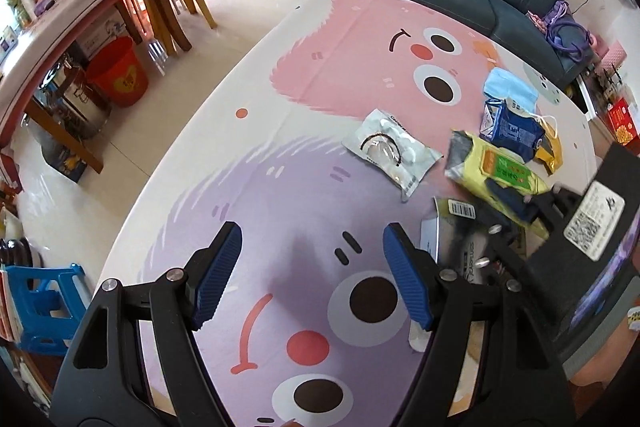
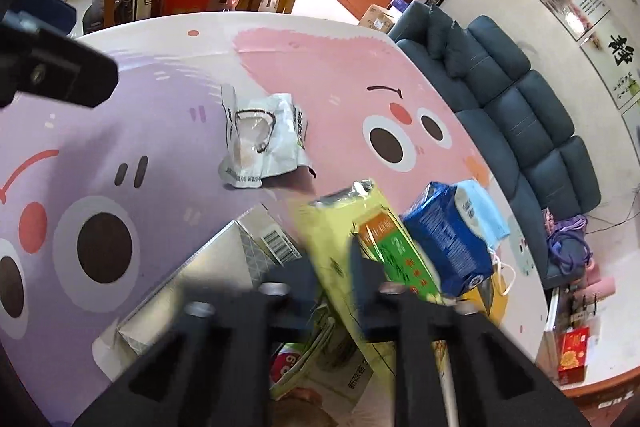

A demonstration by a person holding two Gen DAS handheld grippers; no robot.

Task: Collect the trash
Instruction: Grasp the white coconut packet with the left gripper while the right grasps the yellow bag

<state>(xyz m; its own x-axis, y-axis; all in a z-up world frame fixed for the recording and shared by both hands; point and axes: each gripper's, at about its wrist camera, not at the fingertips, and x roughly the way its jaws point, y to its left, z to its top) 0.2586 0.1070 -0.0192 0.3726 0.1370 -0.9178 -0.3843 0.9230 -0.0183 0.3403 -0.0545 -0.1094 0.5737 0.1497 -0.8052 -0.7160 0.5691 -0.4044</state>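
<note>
My right fingers (image 2: 362,267) pinch the near end of the yellow wrapper (image 2: 340,227), its long axis running away from me. My left fingers (image 1: 312,275) hang wide apart, empty, the white pouch (image 1: 394,151) lying ahead and slightly right on the surface (image 1: 256,155).

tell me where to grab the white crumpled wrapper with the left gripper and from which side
Grip the white crumpled wrapper at its raised, puckered near edge, coming from above with the open left gripper. It lies mostly flat and alone on the tablecloth, so a side approach would likely slide under nothing; the lifted folds give the fingers purchase.
</note>
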